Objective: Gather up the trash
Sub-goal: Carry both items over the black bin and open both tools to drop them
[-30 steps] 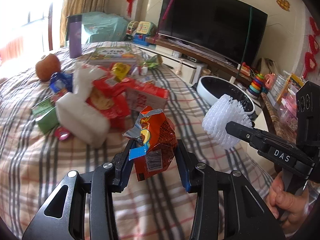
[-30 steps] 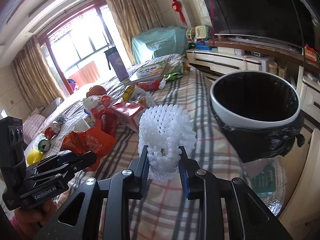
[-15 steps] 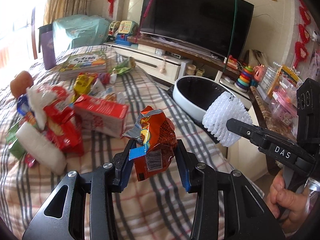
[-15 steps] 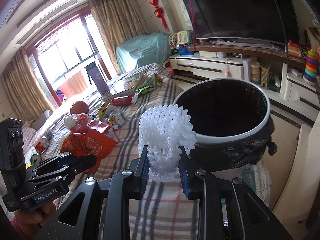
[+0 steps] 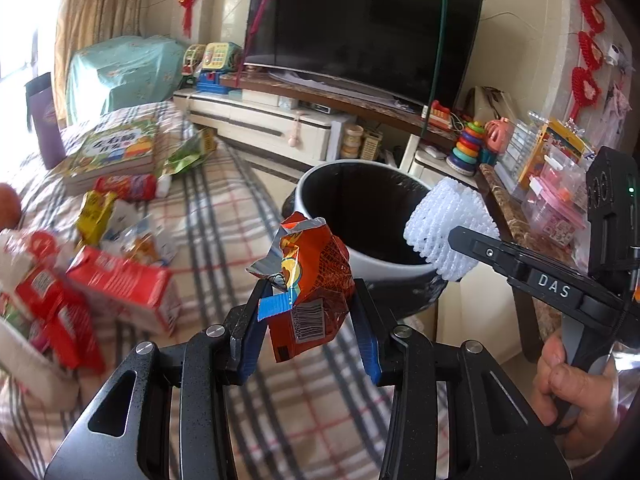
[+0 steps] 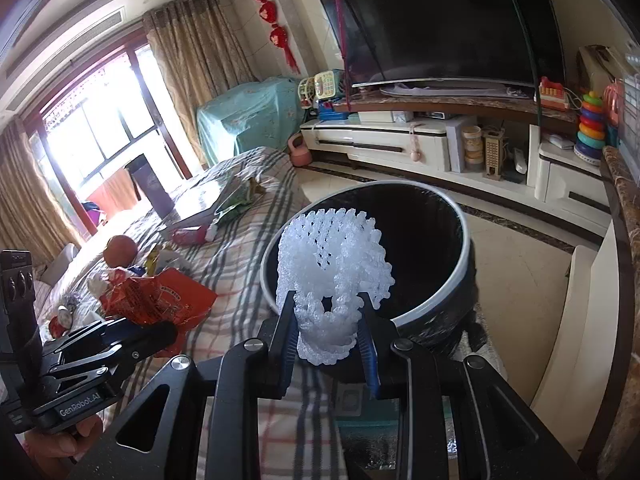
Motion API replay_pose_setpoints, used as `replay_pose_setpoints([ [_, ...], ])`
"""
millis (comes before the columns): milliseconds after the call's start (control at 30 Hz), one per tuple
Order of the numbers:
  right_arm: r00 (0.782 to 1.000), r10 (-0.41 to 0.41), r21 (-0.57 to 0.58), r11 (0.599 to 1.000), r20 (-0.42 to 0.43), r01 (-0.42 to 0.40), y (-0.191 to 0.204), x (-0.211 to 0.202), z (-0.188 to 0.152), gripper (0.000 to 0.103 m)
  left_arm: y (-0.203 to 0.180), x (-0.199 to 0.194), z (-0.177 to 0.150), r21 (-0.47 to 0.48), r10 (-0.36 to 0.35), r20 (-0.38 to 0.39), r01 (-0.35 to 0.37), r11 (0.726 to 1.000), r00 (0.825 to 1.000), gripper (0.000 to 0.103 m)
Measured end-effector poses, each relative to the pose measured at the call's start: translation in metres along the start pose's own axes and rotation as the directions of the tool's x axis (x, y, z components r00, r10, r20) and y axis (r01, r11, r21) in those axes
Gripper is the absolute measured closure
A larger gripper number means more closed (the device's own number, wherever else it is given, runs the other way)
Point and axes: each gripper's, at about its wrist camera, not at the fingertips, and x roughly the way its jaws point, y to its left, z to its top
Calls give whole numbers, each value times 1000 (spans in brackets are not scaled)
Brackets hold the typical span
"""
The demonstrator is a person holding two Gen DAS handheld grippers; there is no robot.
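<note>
1. Much trash is left on the checked bed cover [image 5: 224,216]: a red carton [image 5: 124,292], a yellow packet [image 5: 94,212], a red tube [image 5: 128,187] and a green wrapper [image 5: 188,156] lie scattered at the left, and blurred red packaging is seen at the far left edge, too smeared to be named.
2. An orange snack bag [image 5: 310,292] is clamped between the jaws of the left gripper [image 5: 310,320]; it is held up in front of the near rim of the bin [image 5: 320,192], not yet over the opening.
3. A white foam fruit net [image 6: 334,276] is pinched at its lower end by the right gripper [image 6: 328,332], and its upper part is held over the black mouth of the bin.
4. Neither piece is dropped yet, so the task is judged to be at an early or middle stage: two items are being delivered and the scattered pile is still to be collected.
5. In the left wrist view the clutter on the bed and the hand [image 5: 576,396] on the right gripper's handle are shown closely.
6. In the right wrist view the window [image 6: 96,132], the full ring of the bin and its black liner are shown; nothing can be made out inside the dark bin.
</note>
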Motion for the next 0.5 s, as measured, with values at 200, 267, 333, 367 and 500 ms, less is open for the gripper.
replay_pose_setpoints([
  [200, 999, -35, 3, 999, -11, 35, -18, 8, 16, 73, -12, 19, 21, 15, -33, -8, 33, 999, 999, 64],
  [267, 999, -44, 2, 999, -16, 44, -23, 10, 21, 73, -16, 26, 27, 22, -42, -13, 42, 999, 999, 64],
  [333, 998, -52, 0, 999, -22, 52, -27, 14, 25, 73, -21, 34, 32, 29, -46, -20, 47, 998, 999, 64],
  [367, 998, -55, -1, 999, -27, 55, -29, 15, 27, 72, -22, 38, 33, 30, -48, -24, 49, 998, 999, 64],
  [500, 997, -61, -5, 998, -48, 61, -34, 23, 32, 72, -27, 51, 41, 31, -51, -37, 52, 998, 998, 64],
])
